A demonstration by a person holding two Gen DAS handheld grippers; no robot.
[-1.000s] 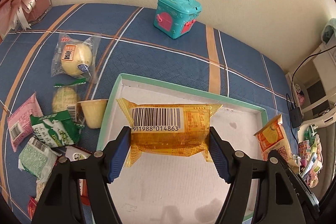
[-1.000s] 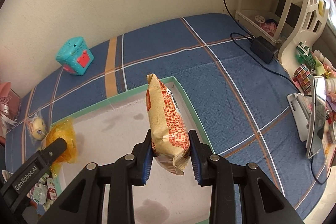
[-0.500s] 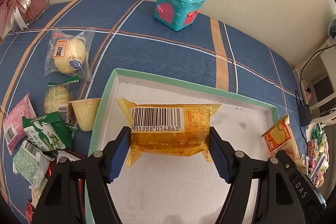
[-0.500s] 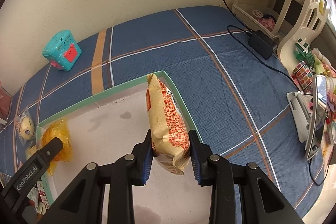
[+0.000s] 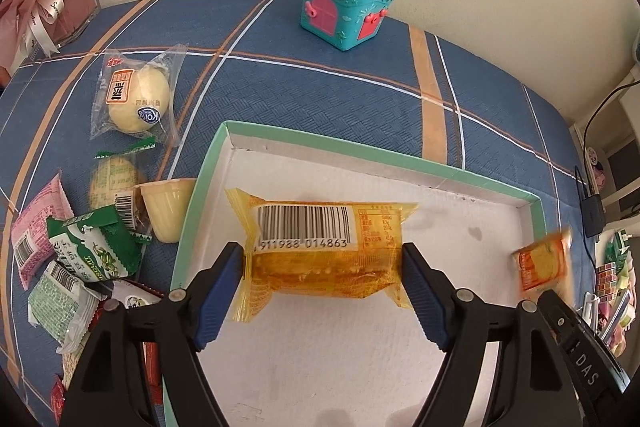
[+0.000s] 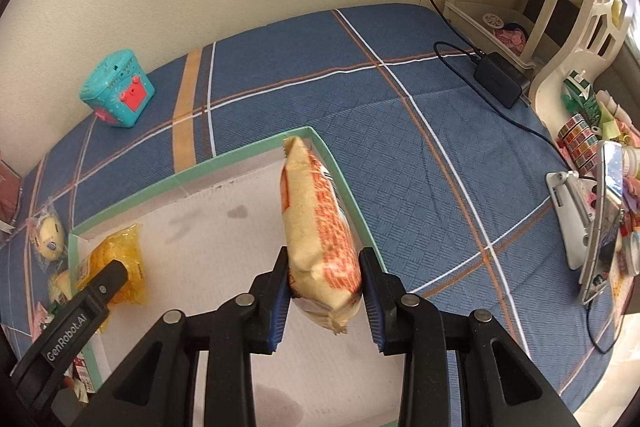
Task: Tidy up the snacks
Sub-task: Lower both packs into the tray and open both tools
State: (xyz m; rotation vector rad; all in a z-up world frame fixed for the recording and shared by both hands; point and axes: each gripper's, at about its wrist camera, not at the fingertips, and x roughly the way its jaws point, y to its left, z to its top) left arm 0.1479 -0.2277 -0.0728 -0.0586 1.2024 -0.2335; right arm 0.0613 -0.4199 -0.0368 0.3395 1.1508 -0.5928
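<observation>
My left gripper (image 5: 322,263) is shut on a yellow transparent snack packet (image 5: 324,247) with a barcode, held over the left part of a white tray with a green rim (image 5: 320,143). My right gripper (image 6: 325,281) is shut on a beige and orange snack bag (image 6: 320,227), held upright over the tray's right side (image 6: 340,179). That bag also shows blurred in the left wrist view (image 5: 544,263). The left gripper and its yellow packet (image 6: 116,259) show at the tray's left in the right wrist view.
Several loose snacks lie left of the tray: a wrapped bun (image 5: 134,95), a jelly cup (image 5: 168,207), green packets (image 5: 96,247) and a pink packet (image 5: 36,231). A teal toy box (image 5: 348,7) stands by the wall. A charger and cable (image 6: 500,79) lie at right.
Both grippers have drawn nearer over the tray with their snacks still held. The right gripper's bag has moved further inside the tray's right edge.
</observation>
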